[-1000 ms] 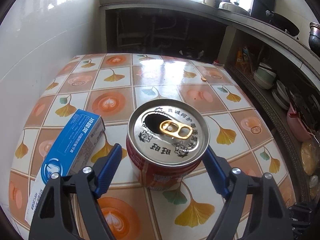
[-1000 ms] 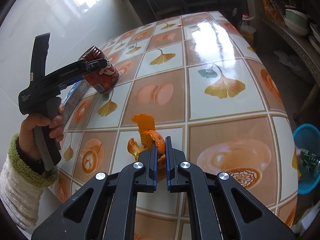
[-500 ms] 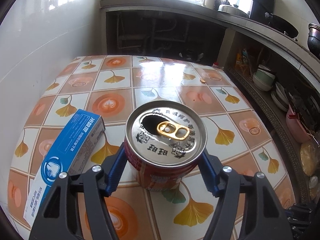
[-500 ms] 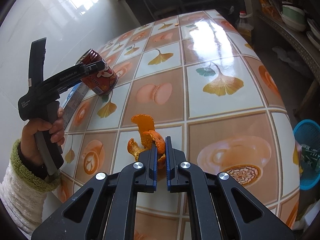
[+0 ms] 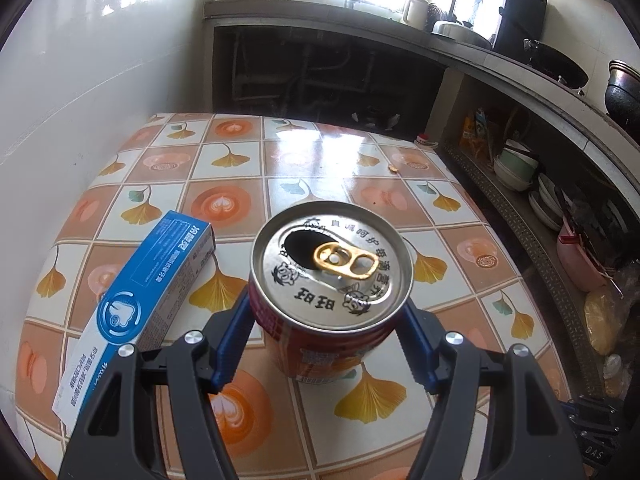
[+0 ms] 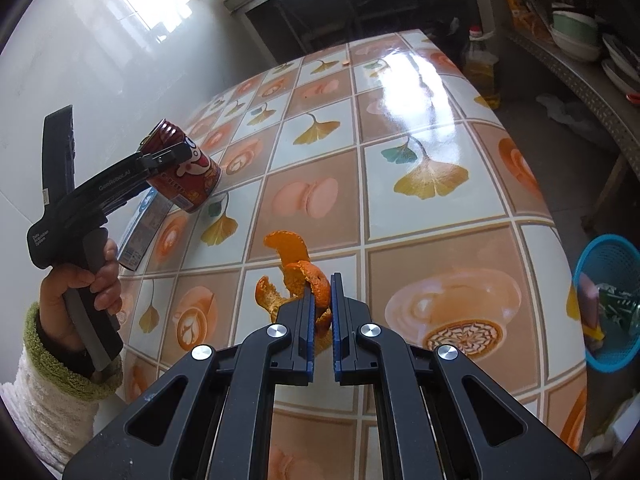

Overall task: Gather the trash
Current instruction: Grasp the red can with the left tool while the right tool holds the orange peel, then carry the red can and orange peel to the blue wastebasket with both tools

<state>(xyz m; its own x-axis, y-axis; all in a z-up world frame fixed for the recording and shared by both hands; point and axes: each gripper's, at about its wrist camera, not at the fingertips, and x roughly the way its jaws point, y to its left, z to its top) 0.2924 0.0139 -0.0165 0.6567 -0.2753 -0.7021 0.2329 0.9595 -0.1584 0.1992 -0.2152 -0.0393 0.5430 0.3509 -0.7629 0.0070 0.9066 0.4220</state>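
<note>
A red drink can (image 5: 332, 280) with an opened silver top is held between my left gripper's (image 5: 326, 312) blue pads, lifted and tilted just above the tiled table (image 5: 320, 160). It shows in the right wrist view too (image 6: 182, 176), in the left gripper (image 6: 160, 160). A blue toothpaste box (image 5: 144, 296) lies on the table left of the can. My right gripper (image 6: 322, 300) is shut on a curled orange peel (image 6: 296, 272) and holds it over the table's near part.
A blue plastic basket (image 6: 612, 300) with some trash in it stands on the floor right of the table. A white wall (image 5: 80, 80) runs along the table's left side. Shelves with bowls and dishes (image 5: 520, 172) are on the right.
My left gripper closed on the red can and lifted it off the table, tilting it. My right gripper stays shut on the orange peel and has risen slightly.
</note>
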